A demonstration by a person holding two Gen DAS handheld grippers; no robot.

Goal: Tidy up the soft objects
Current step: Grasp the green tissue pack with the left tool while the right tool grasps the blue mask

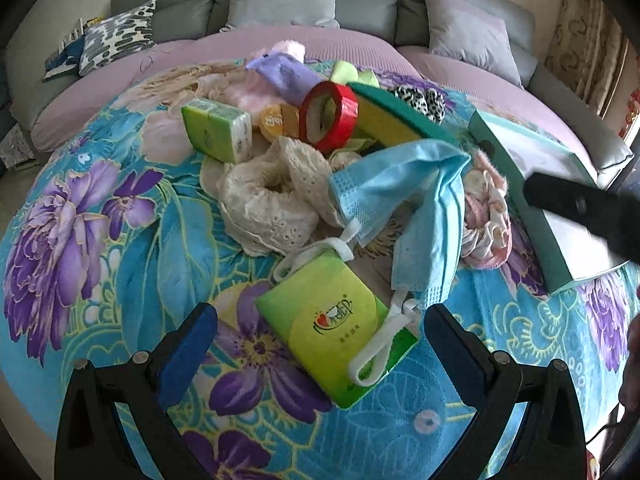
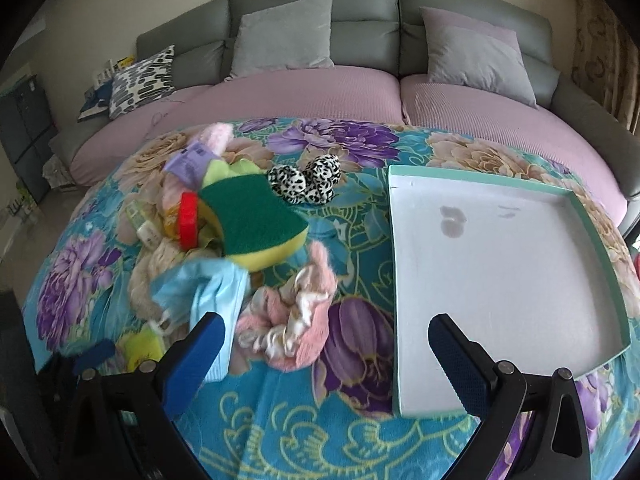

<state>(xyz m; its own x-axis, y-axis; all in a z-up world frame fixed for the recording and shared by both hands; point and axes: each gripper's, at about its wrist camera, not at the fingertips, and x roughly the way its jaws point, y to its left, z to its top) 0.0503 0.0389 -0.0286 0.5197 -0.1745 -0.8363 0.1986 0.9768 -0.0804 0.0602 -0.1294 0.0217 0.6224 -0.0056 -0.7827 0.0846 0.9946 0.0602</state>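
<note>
A heap of soft things lies on a floral blanket (image 1: 100, 248). A green tissue pack (image 1: 332, 324) sits just ahead of my open left gripper (image 1: 320, 336), with a mask's white ear loop across it. Behind it lie blue face masks (image 1: 400, 196), a cream lace scrunchie (image 1: 264, 200), a pink scrunchie (image 1: 486, 216), a green-and-yellow sponge (image 1: 388, 116), red tape (image 1: 328, 116) and a second tissue pack (image 1: 218, 128). My right gripper (image 2: 324, 344) is open above the blanket, between the pink scrunchie (image 2: 292, 324) and the white tray (image 2: 500, 272). The sponge (image 2: 248, 216) and a leopard scrunchie (image 2: 306, 182) lie further back.
The teal-rimmed tray (image 1: 540, 184) lies empty at the right of the heap. The right gripper's black body (image 1: 580, 204) reaches over it in the left wrist view. A grey sofa (image 2: 360, 12) with cushions stands behind the lilac seat (image 2: 280, 100). A patterned cushion (image 2: 140, 80) sits far left.
</note>
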